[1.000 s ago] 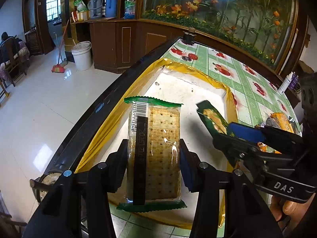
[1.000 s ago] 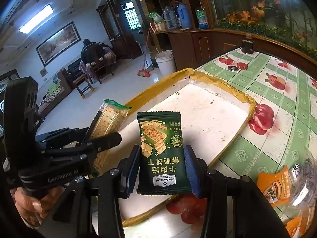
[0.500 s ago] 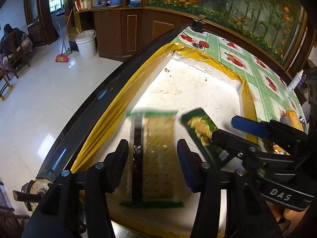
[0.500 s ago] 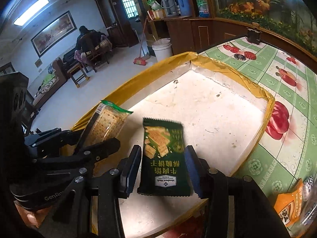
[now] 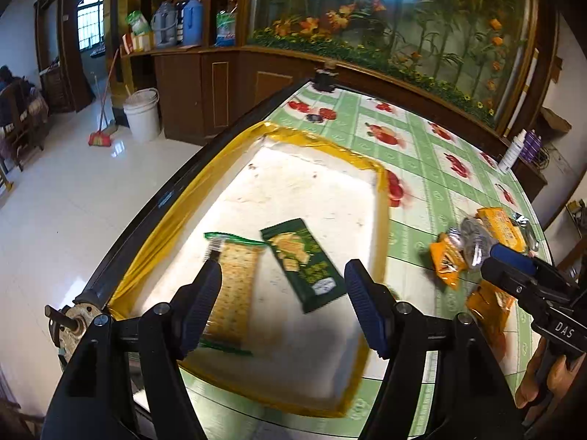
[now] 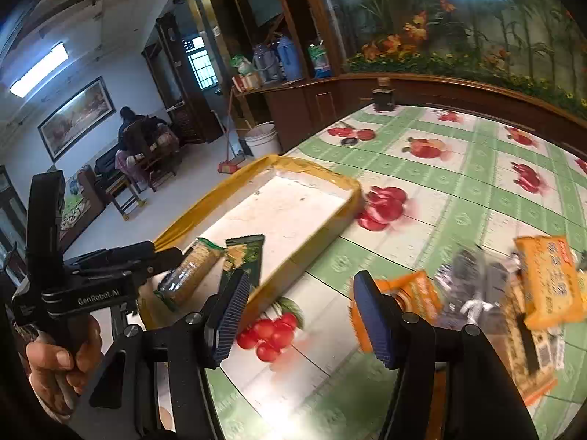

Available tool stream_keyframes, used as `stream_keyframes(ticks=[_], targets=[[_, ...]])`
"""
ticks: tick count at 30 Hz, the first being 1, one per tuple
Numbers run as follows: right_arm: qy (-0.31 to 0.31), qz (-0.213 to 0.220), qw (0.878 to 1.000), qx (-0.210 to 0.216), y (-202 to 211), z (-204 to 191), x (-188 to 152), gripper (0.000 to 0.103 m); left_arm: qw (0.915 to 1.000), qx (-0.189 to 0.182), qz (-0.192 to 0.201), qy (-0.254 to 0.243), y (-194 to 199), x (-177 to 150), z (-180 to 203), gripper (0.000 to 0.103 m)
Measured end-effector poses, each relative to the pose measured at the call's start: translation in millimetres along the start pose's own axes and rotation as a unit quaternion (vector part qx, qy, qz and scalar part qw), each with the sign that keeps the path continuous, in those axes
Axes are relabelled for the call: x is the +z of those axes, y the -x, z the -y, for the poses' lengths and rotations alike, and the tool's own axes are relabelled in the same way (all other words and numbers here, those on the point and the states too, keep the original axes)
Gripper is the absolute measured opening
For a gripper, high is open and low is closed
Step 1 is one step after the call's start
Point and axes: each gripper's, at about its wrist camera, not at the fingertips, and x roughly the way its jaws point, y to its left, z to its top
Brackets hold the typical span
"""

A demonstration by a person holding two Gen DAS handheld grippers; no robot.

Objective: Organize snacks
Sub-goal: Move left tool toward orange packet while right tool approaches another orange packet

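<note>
A clear cracker pack [image 5: 234, 282] and a dark green biscuit packet [image 5: 302, 264] lie side by side in the white tray with yellow-taped rim [image 5: 379, 198]. My left gripper [image 5: 284, 306] is open and empty, just above the tray's near end. My right gripper [image 6: 299, 317] is open and empty, over the tablecloth right of the tray. The cracker pack [image 6: 190, 273] and green packet [image 6: 244, 260] also show in the right wrist view. Orange snack packets [image 6: 414, 297] and a silver wrapper [image 6: 473, 282] lie in a pile ahead of the right gripper.
The table has a green checked cloth with fruit prints [image 5: 422, 135]. Its dark left edge [image 5: 146, 220] drops to a shiny floor. More orange packets [image 5: 449, 256] lie right of the tray. A white bottle [image 5: 510, 154] stands at the far right; a dark jar [image 6: 383, 99] at the far end.
Both grippers opened and let go; the cracker pack and green packet now lie in the tray. The right gripper swung right toward the snack pile. The left gripper pulled back.
</note>
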Motion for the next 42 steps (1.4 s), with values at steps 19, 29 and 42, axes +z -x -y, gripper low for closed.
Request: stream_keyframes(ticks=[19, 29, 42], targets=[[-0.108, 0.013, 0.99, -0.085, 88, 100, -88, 0.062, 0.9968, -0.04, -0.014, -0.068, 11, -24, 88, 0.071], [-0.101, 0.013, 0.991, -0.084, 90, 96, -90, 0.062, 0.9948, -0.047, -0.023, -0.088, 7, -30, 104, 0.07], [-0.072, -0.017, 0.994, -0.074, 72, 87, -92, 0.065, 0.9849, -0.088, -0.04, -0.144, -25, -22, 147, 0.078]])
